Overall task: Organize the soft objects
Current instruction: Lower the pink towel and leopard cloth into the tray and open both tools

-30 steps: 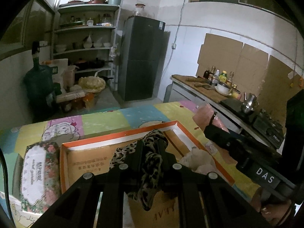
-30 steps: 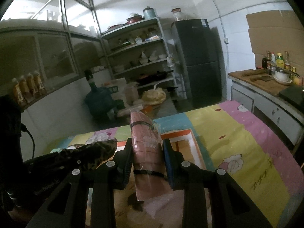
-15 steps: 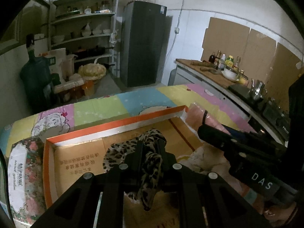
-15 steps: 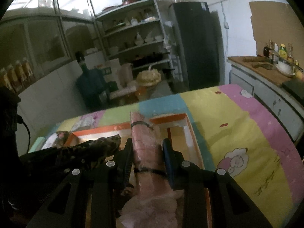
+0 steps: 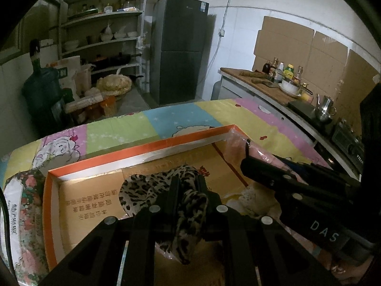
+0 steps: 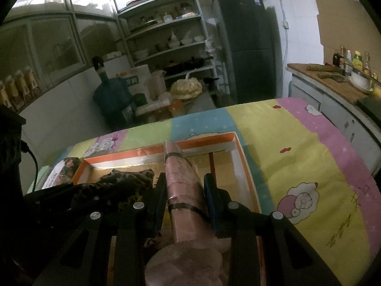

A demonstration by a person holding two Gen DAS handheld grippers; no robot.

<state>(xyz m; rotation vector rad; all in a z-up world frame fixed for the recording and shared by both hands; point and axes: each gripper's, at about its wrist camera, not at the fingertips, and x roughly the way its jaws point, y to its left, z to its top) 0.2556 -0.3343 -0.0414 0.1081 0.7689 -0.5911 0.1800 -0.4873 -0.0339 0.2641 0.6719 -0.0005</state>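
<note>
A: Two soft things hang over one box (image 5: 133, 164) on the table (image 6: 297, 157) — why there?

B: The box looks like the place they're being gathered into. The left tongs (image 5: 187, 188) are clamped on a leopard cloth (image 5: 147, 186) above its floor.

A: And the pink roll (image 6: 183, 183)?

B: Gripped between the right tongs (image 6: 184, 190), along the box's right side, probably so each gets its own spot.

Black tongs (image 5: 187, 188), silver screws, white "DAS" lettering
</note>
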